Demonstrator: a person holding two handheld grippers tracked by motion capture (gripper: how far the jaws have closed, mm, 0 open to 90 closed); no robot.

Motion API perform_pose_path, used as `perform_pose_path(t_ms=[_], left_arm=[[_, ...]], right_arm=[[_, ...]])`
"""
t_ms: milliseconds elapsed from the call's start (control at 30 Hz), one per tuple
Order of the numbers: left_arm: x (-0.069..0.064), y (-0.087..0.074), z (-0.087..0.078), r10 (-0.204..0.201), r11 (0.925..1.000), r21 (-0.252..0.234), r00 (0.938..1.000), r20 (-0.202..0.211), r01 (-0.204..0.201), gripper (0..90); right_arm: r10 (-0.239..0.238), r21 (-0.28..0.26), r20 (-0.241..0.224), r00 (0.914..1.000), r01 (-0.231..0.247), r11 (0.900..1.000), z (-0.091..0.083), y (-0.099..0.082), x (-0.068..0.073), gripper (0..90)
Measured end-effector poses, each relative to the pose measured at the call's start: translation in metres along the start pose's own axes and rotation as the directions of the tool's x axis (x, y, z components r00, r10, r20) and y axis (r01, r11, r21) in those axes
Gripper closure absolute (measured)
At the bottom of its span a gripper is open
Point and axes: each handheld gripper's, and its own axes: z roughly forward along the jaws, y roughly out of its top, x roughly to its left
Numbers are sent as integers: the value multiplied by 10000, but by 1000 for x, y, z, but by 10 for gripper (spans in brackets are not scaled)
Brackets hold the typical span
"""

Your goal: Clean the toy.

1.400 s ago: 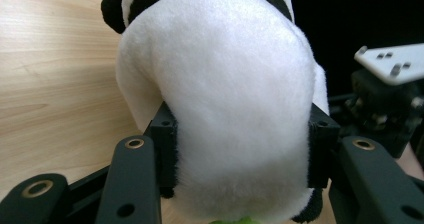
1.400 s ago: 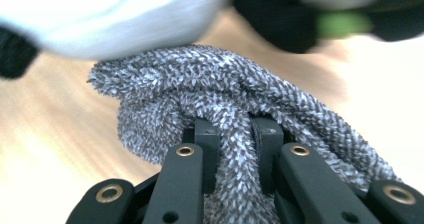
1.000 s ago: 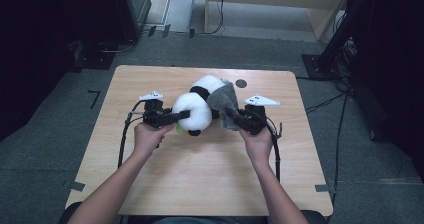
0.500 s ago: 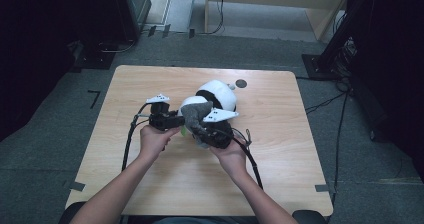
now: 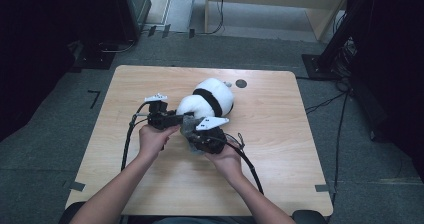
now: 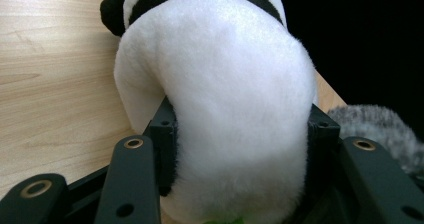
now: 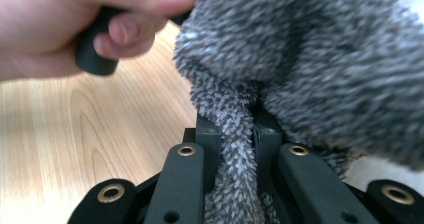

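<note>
Grey carpet and dark equipment surround a pale wooden worktop (image 5: 280, 149) in the high view. A plush panda (image 5: 210, 100) lies just above the middle of the frame, white with a black band, beside a small dark disc (image 5: 241, 83) toward the upper right of the board. The left claw (image 5: 176, 119) reaches in from the left and meets the toy's near end; the right claw (image 5: 192, 134) sits just below it at centre, pressed into a grey fuzzy cloth (image 5: 189, 128).

Seen from the left gripper view, the panda (image 6: 225, 99) fills the middle, its white body squeezed between the two black jaws, so the left claw (image 6: 240, 134) is gripping the toy. Grey cloth (image 6: 380, 129) shows at the right edge.

From the right gripper view, the cloth (image 7: 300, 59) hangs across the upper right, a fold of it pinched tight in the right claw (image 7: 239, 134). Fingers of the left hand (image 7: 60, 29) wrap a black handle at upper left.
</note>
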Motion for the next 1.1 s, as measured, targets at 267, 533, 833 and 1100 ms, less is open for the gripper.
perform_pose_path(t_ms=[267,533,833,1100], left_arm=[[-1,1,-1,-169,9996,-201,9997,150,172,485],[4,3,-5,-593,9977,-304,9975,381,605,483],[6,5,-12,-514,9967,-602,9974,499,544,482],[8,6,-16,-530,9972,-477,9956,773,567,483]], right_arm=[[-131,561,109,9999,125,9983,13,-9,-1,801],[-185,450,299,9994,171,9988,13,-13,-7,802],[329,944,753,9966,-400,9947,14,-23,-29,802],[762,869,1386,9874,-887,9923,0,-23,-49,803]])
